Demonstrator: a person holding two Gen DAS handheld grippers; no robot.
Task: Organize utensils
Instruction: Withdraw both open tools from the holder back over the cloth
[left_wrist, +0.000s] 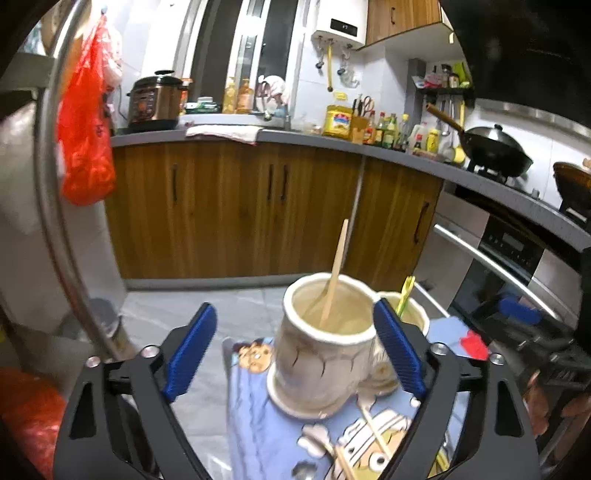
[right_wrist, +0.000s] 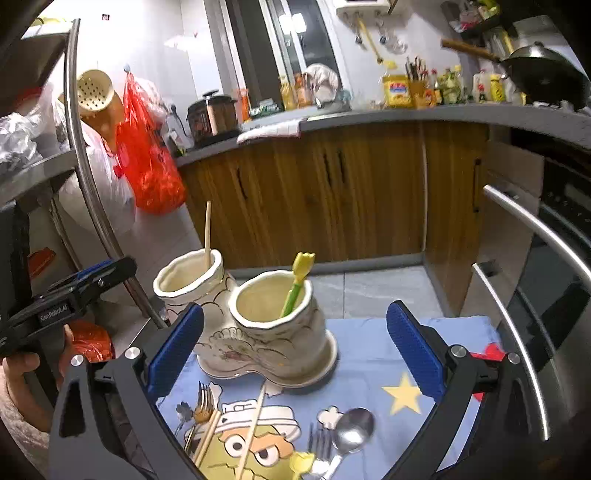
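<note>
Wood-grain base cabinets with black handles (left_wrist: 221, 206) are running beneath a grey stone-look countertop (left_wrist: 295, 138); pale grey floor tiles (right_wrist: 376, 291) are lying below; white wall tiles (left_wrist: 384, 81) are reflecting indoor light; a dark window with white frames (left_wrist: 258, 48) is showing no daylight; a stainless built-in oven front (right_wrist: 535, 266) is standing at the right.

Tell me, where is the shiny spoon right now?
In the right wrist view the shiny spoon lies on the blue cartoon cloth, near the bottom, right beside a silver fork and in front of the cream holder.
</note>
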